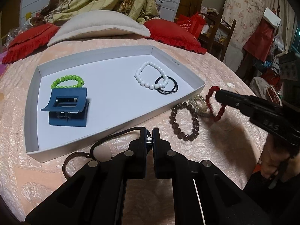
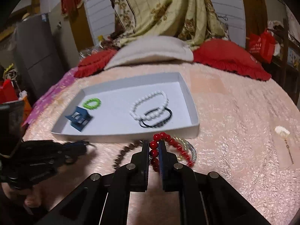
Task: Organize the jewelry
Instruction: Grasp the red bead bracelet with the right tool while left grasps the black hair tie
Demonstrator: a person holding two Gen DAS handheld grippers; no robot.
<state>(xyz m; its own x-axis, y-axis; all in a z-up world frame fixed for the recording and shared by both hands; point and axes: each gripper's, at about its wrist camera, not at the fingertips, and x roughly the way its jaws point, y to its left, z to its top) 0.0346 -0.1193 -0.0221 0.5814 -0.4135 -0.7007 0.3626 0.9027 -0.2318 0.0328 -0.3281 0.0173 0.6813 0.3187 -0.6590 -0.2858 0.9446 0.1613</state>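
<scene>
While I hold both claws over the pink bed cover [image 1: 215,60], I list the items left to right. Brown hair tie [image 1: 75,161]: on the cover beside my left claw [image 1: 149,136], whose jaws are pressed together on a black cord [image 1: 112,136] with a small metal piece between the pads. White tray [image 1: 33,86]: on the bed, holding a green bead bracelet [image 1: 67,80] with a blue hair clip [image 1: 65,106] just in front of it, then a white bead bracelet [image 1: 150,75] overlapping black hair ties [image 1: 168,88]. Brown bead bracelet [image 1: 183,121]: on the cover beside the tray's near right corner. Clear spiral tie [image 1: 199,105]: next to it. Red bead bracelet [image 2: 161,150]: nipped between my right claw's [image 2: 154,146] nearly closed jaws, part lifted, just outside the tray.
</scene>
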